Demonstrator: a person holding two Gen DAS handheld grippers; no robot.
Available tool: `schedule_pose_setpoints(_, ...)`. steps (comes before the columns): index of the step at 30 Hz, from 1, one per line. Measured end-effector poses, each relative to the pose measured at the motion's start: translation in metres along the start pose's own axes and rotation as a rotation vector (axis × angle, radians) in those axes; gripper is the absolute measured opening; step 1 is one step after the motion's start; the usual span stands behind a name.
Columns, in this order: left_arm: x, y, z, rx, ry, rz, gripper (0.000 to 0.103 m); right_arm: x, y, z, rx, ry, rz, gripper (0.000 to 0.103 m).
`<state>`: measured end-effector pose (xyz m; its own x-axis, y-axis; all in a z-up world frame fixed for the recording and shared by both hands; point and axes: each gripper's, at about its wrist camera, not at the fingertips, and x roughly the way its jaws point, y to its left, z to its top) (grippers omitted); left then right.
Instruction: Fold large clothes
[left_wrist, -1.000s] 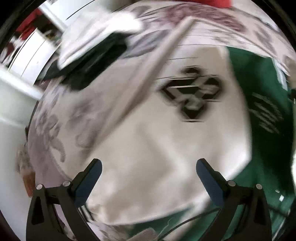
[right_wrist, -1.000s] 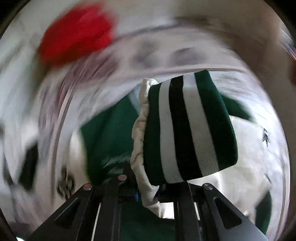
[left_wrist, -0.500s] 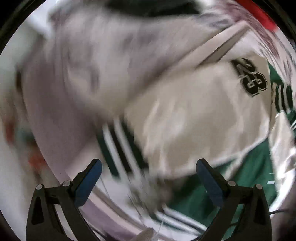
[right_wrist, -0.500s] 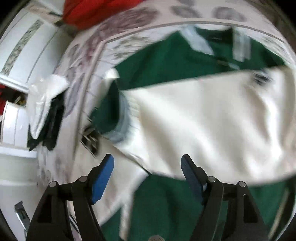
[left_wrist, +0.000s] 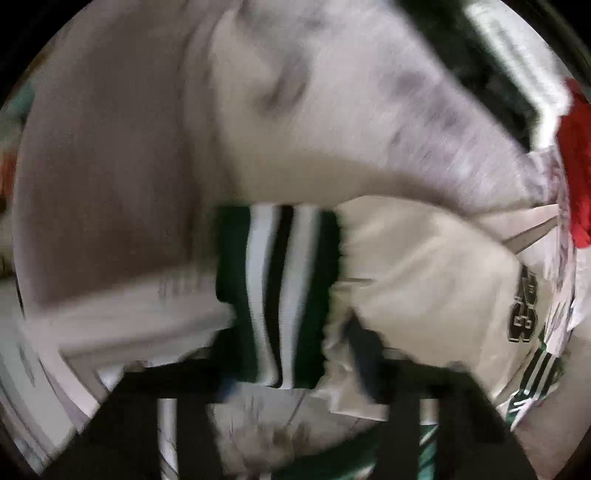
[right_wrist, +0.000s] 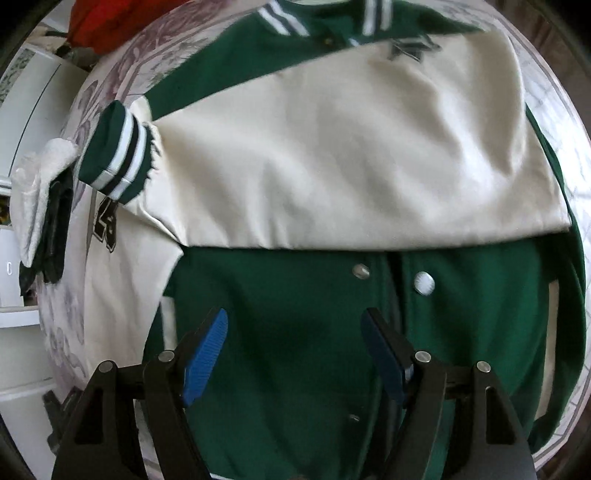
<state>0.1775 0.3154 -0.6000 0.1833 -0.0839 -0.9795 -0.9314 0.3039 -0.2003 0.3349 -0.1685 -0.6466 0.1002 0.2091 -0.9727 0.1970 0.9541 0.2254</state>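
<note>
Right gripper (right_wrist: 293, 354): blue-padded jaws stand wide apart with nothing between them, hovering over the lower front of the green and cream varsity jacket (right_wrist: 295, 325). Free to move in any direction.

Left gripper (left_wrist: 295, 373): jaws closing, with the green knit cuff banded in white and black (left_wrist: 280, 295) standing up between them. The view is blurred, so whether the pads already press on it I cannot tell for sure; the cuff looks pinched at its base.

Jacket: it lies front up, snaps showing, on the round table with a pale purple floral cloth (right_wrist: 110, 70).

Folded sleeve: one cream sleeve (right_wrist: 332, 147) lies crosswise over the chest, its striped cuff (right_wrist: 118, 151) reaching the far-side edge of the body. Judged as the first sleeve fold, laid flat to square the shape.

Other sleeve: the second cream sleeve (left_wrist: 424, 280) runs off from the held cuff. Gripping by the cuff gives control of the whole length; probably it is to be drawn across the chest too.

Edges: the jacket nearly fills the tabletop; its hem and side come close to the rim in the right wrist view. Little spare cloth shows around it.

Neighbours: a white and dark folded bundle (right_wrist: 40, 206) sits at the table's edge just beside the laid cuff; a red cloth (right_wrist: 103, 22) lies beyond the collar. Both narrow the room there.
</note>
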Motion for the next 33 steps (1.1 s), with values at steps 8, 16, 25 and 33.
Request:
schedule_pose_setpoints(8, -0.086, -0.07, 0.095, 0.315, -0.36, 0.032, 0.021, -0.002, 0.064, 0.032, -0.082, -0.095, 0.026, 0.077)
schedule_pose_setpoints(16, -0.156, -0.131, 0.129, 0.551, -0.609, 0.04, 0.021, 0.079, 0.16, 0.078, -0.103, 0.055, 0.168, 0.054)
schedule_pose_setpoints(25, -0.169, -0.194, 0.095, 0.762, -0.682, 0.076, 0.02, 0.03, 0.123, 0.08, -0.06, 0.0, 0.15, 0.065)
schedule_pose_setpoints(33, -0.173, -0.28, -0.03, 1.027, -0.668, 0.019, 0.02, 0.012, 0.064, 0.068, -0.01, -0.017, -0.136, 0.076)
